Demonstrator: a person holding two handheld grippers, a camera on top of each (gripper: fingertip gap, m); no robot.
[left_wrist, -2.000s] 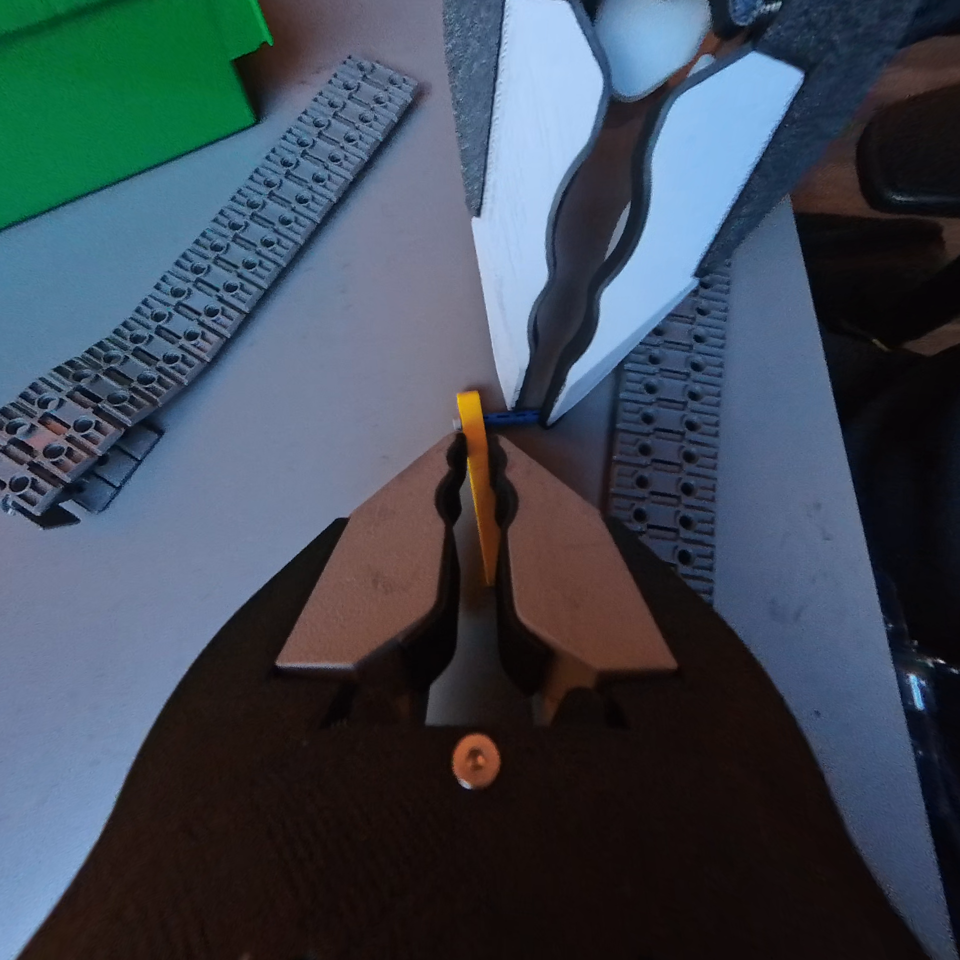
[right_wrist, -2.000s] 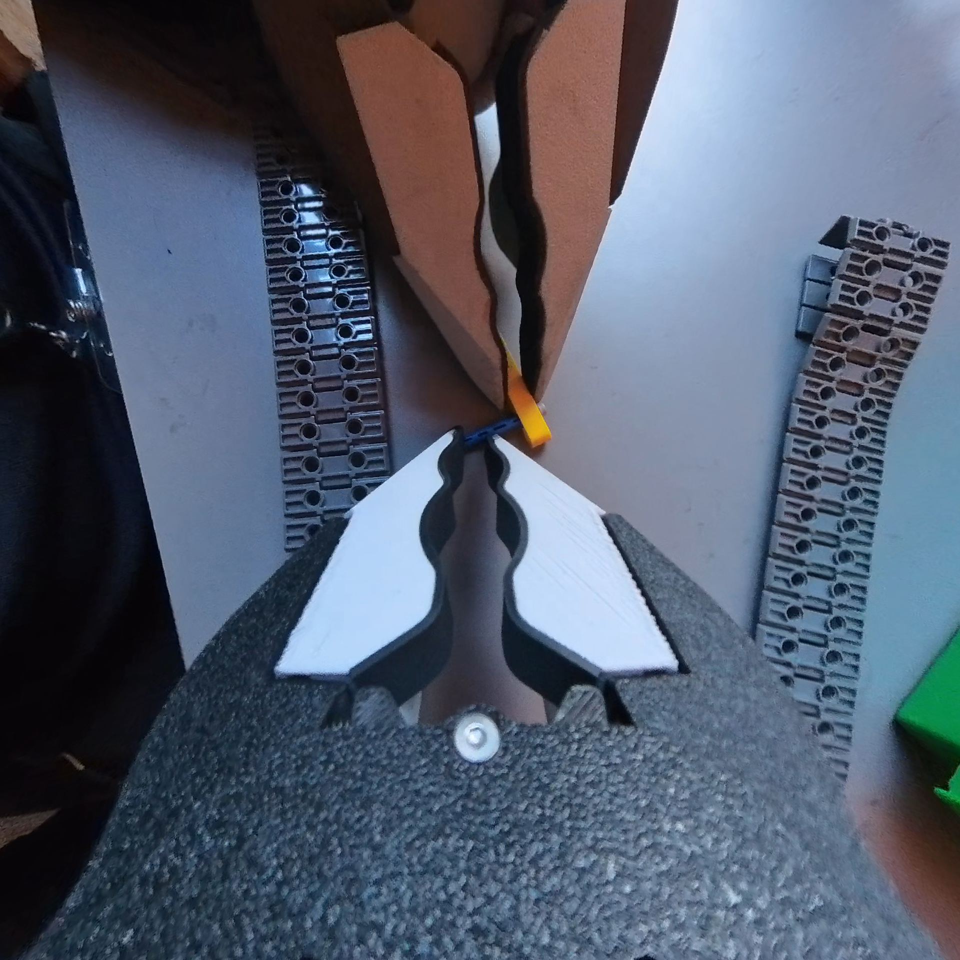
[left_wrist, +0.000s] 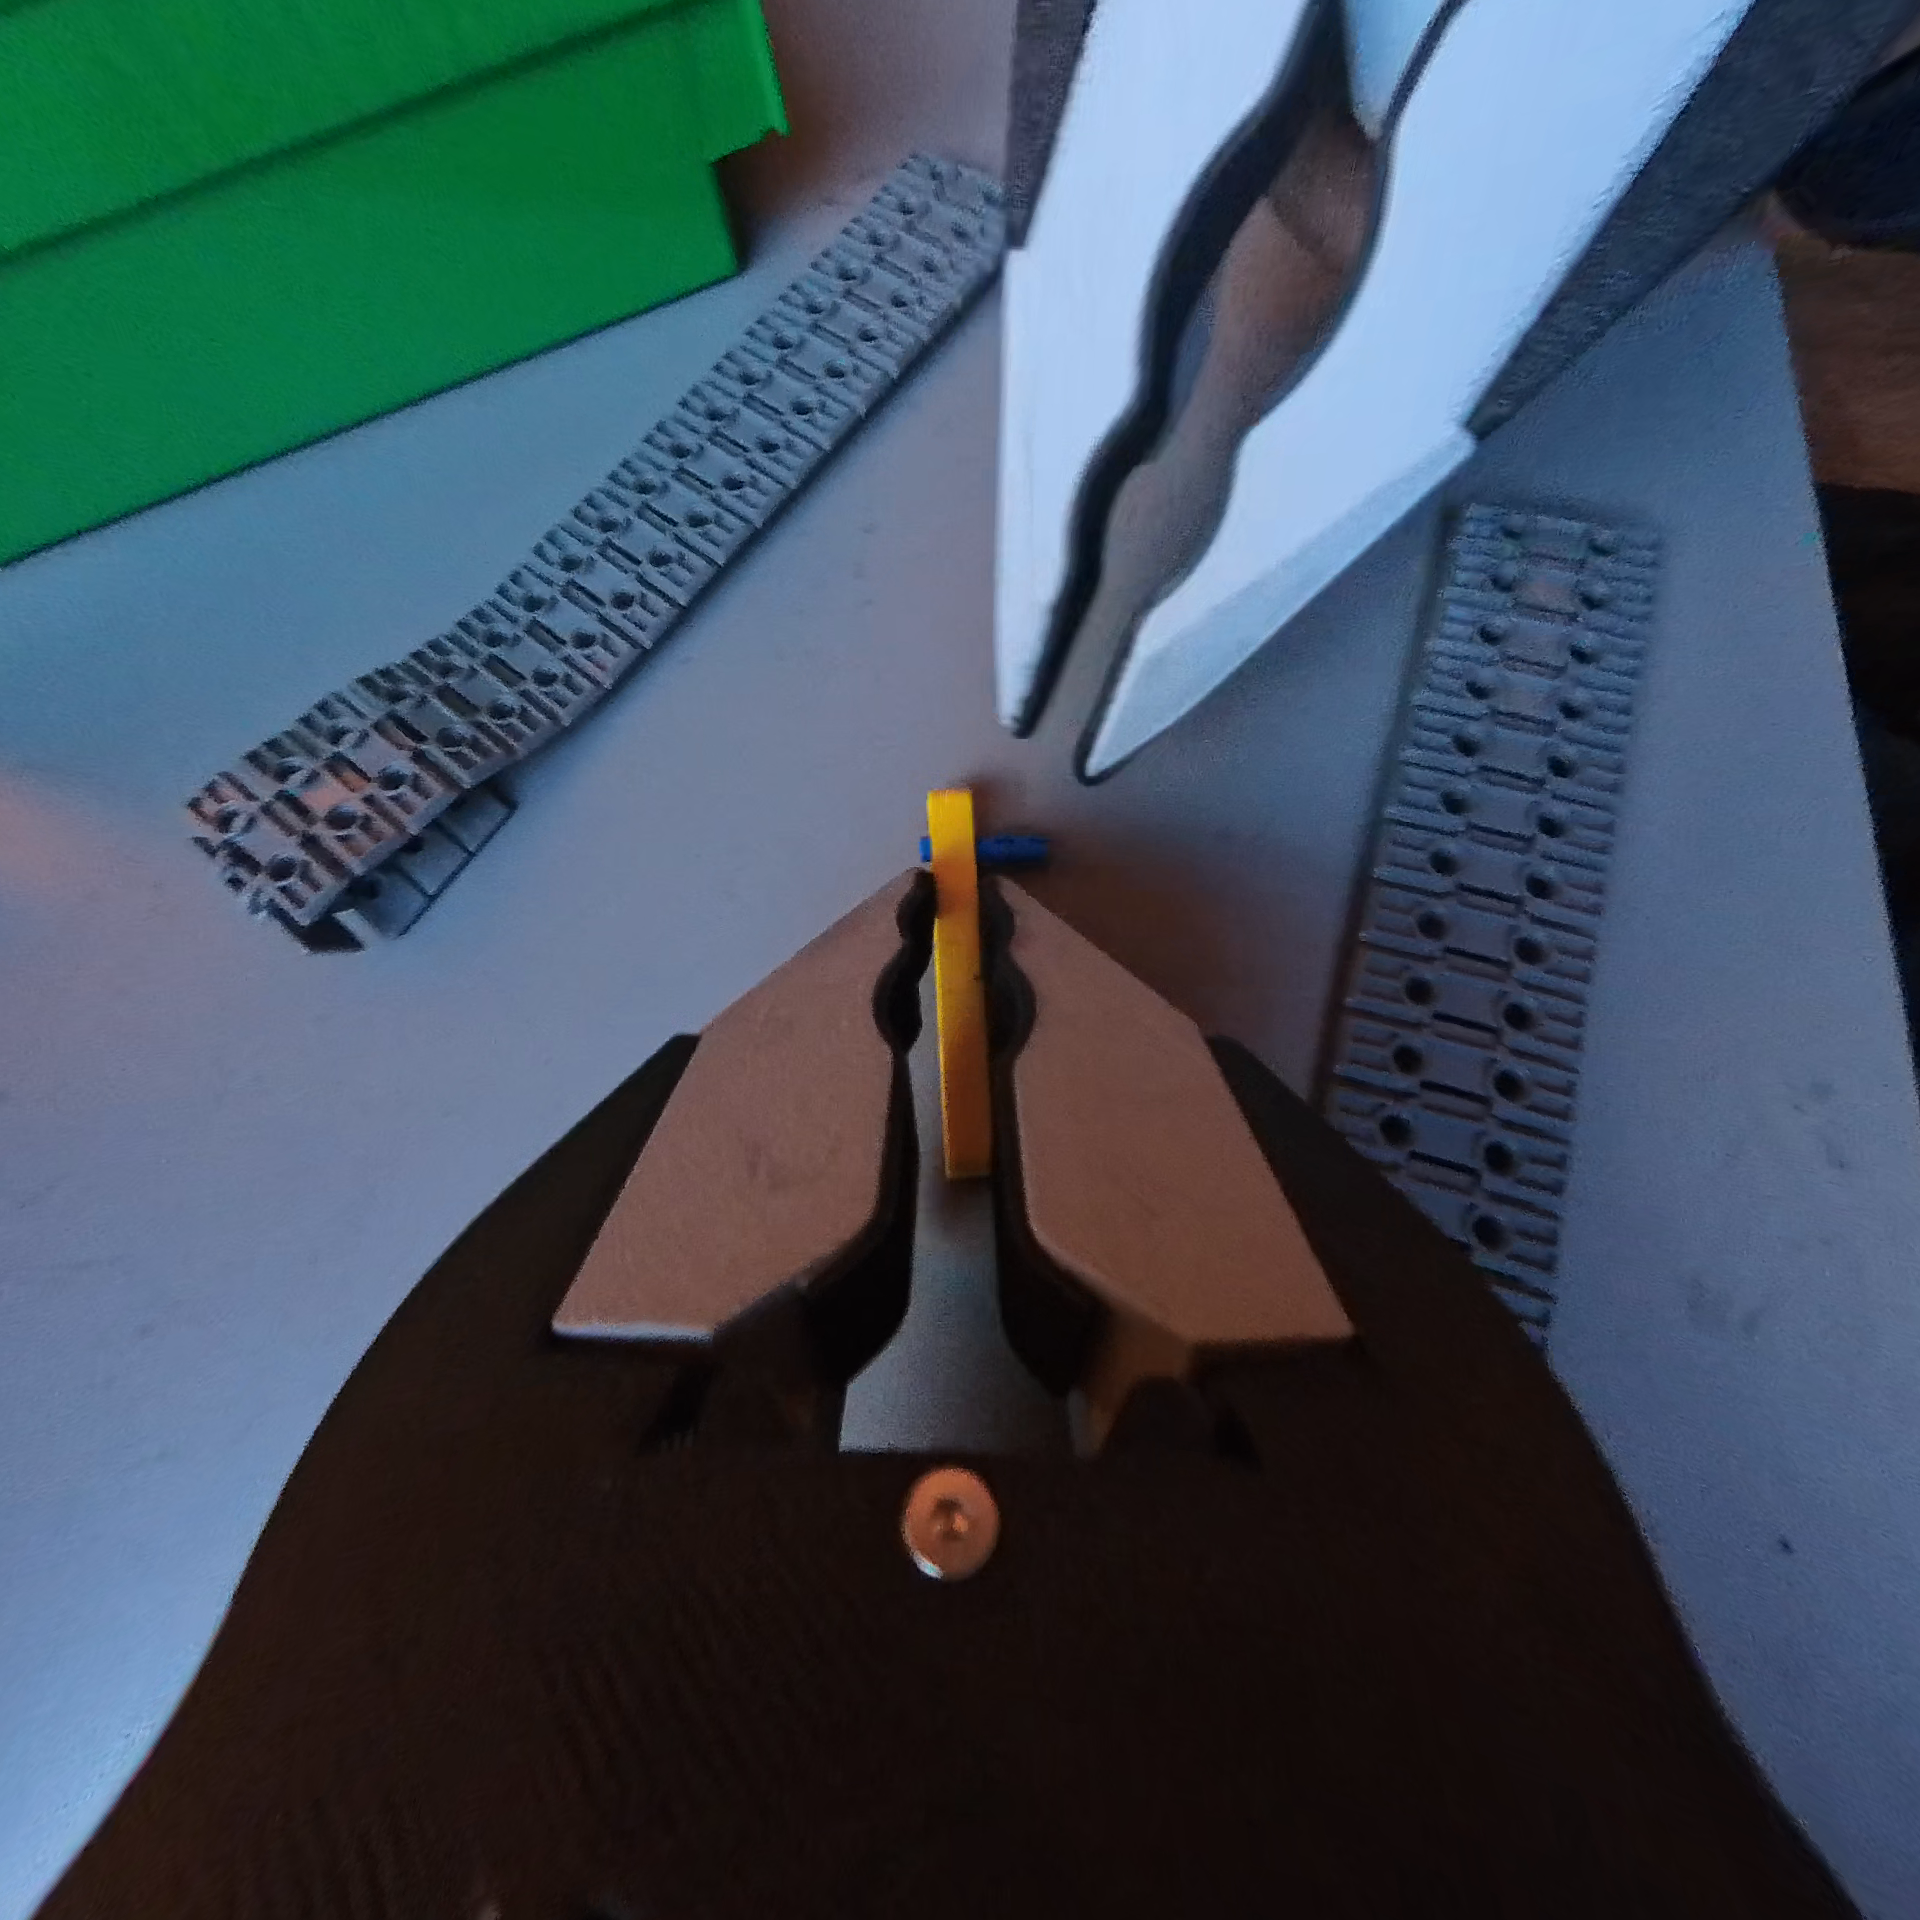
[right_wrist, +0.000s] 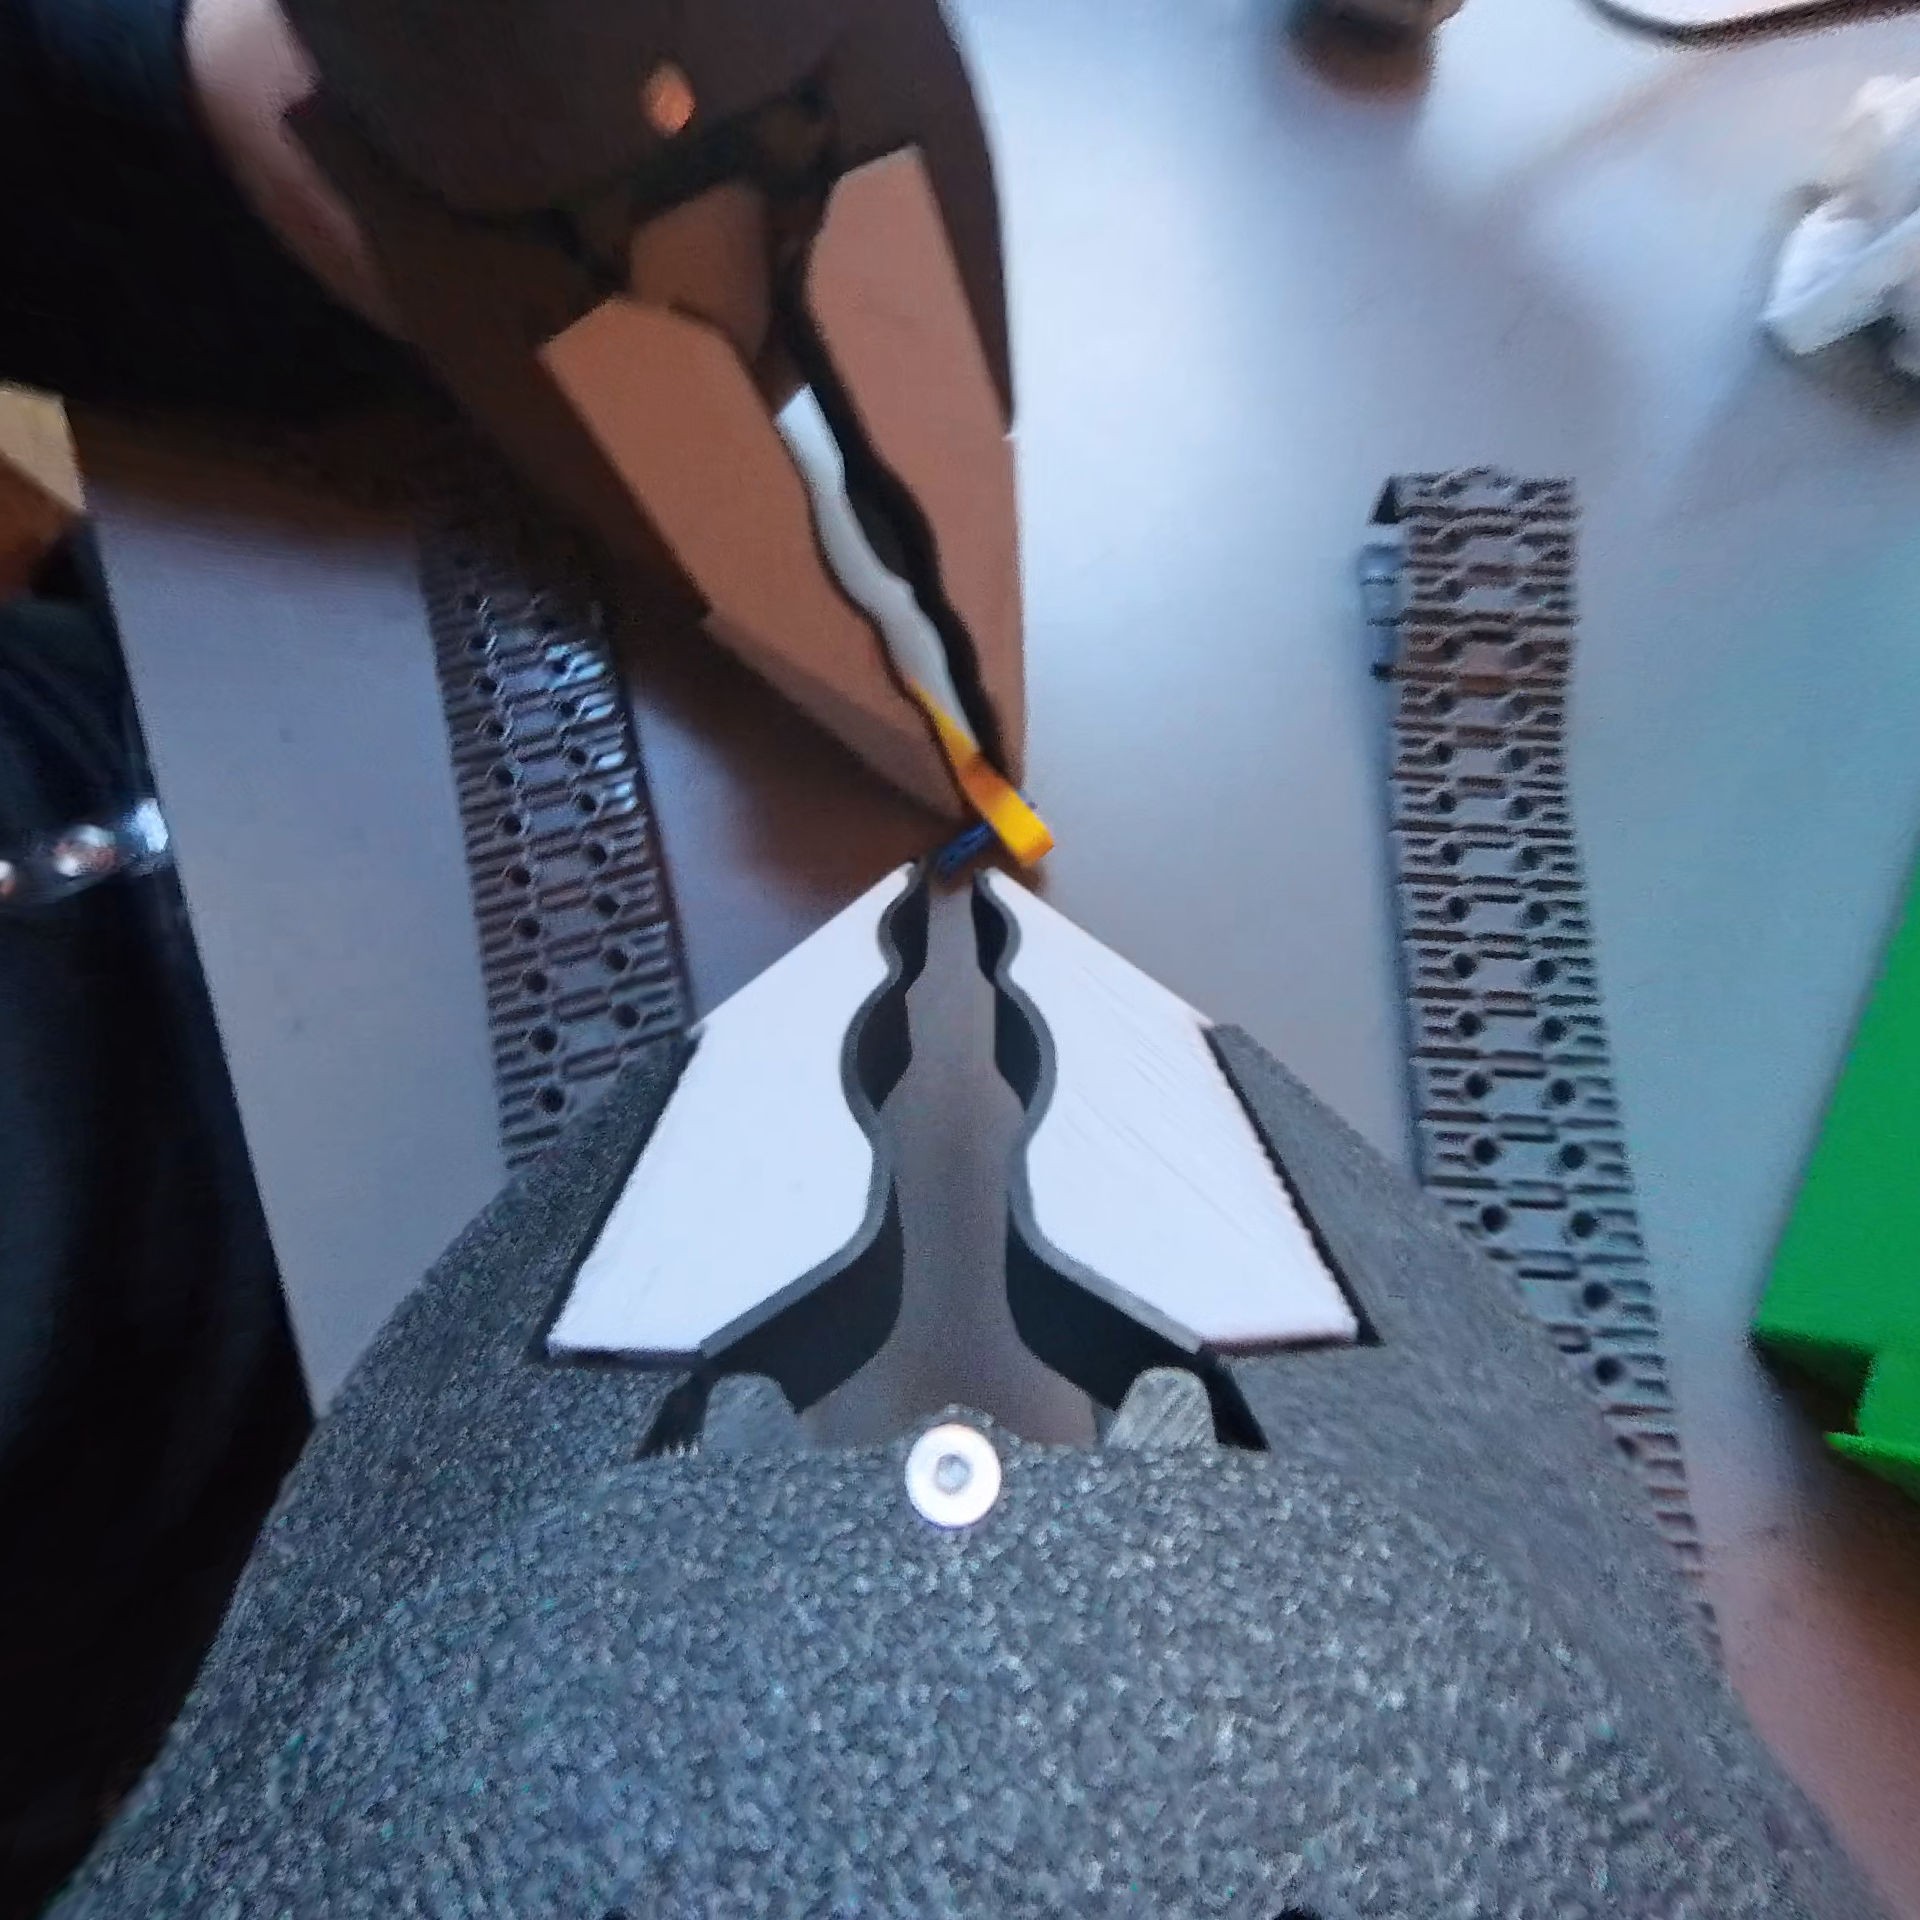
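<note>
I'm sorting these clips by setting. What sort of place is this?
Probably a hobby or workshop table for toy building parts: two grey track strips lie flat, a green box sits nearby, and the left gripper holds a small yellow piece.

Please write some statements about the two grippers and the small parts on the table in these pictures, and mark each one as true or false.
1. The left gripper is shut on a yellow piece. True.
2. The right gripper grips the blue pin. False: its fingers stand apart and free of the pin, which sticks through the yellow piece.
3. Two grey track strips lie flat on the table. True.
4. The green box sits between the two grippers. False: it sits off to the side, beyond one grey strip.
</note>
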